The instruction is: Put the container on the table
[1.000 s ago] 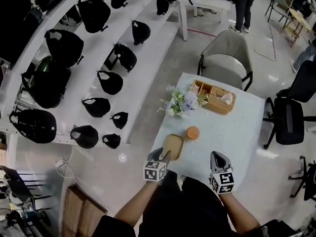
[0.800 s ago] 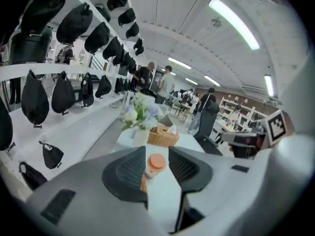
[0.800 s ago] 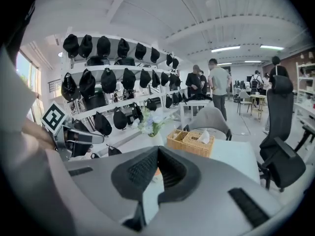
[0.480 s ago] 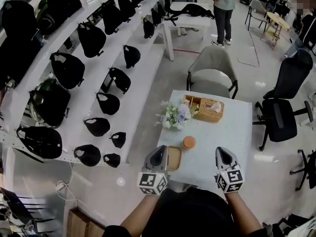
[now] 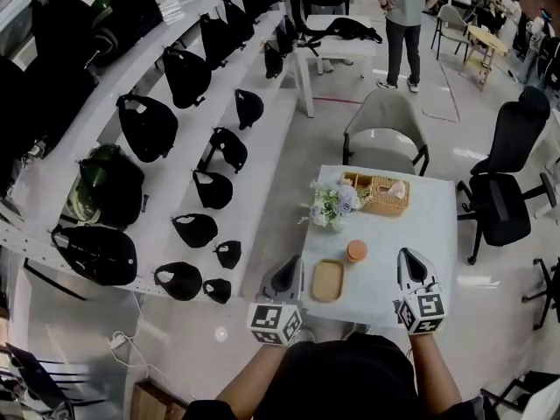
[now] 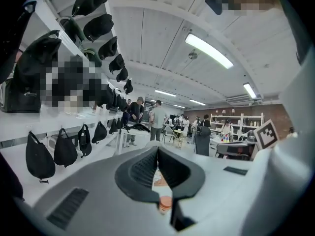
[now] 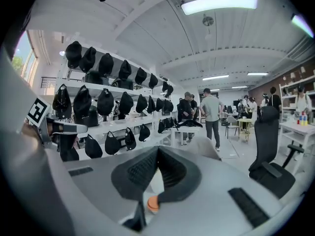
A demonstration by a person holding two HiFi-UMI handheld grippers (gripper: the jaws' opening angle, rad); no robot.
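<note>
A small round container with an orange lid [image 5: 356, 250] stands on the white table [image 5: 437, 226], next to a flat wooden tray [image 5: 327, 280]. Both grippers hang in the air above the table's near edge, clear of the container. My left gripper [image 5: 291, 269] is shut with nothing between its jaws, and it sits over the near left corner by the tray. My right gripper [image 5: 409, 258] is shut and empty too, near the right corner. The container [image 6: 165, 203] shows small below the closed left gripper [image 6: 157, 149], and the container [image 7: 153, 203] shows likewise below the right gripper [image 7: 157, 150].
A bunch of flowers [image 5: 333, 204] and a wicker basket [image 5: 383, 195] stand at the table's far side. A grey chair [image 5: 387, 119] is behind it, and black office chairs [image 5: 506, 198] are to the right. White shelves with black bags [image 5: 149, 125] run along the left. People stand far off.
The left gripper's jaws have closed on nothing. Both grippers have risen from the table's near edge, and the view has tilted up to show more of the room.
</note>
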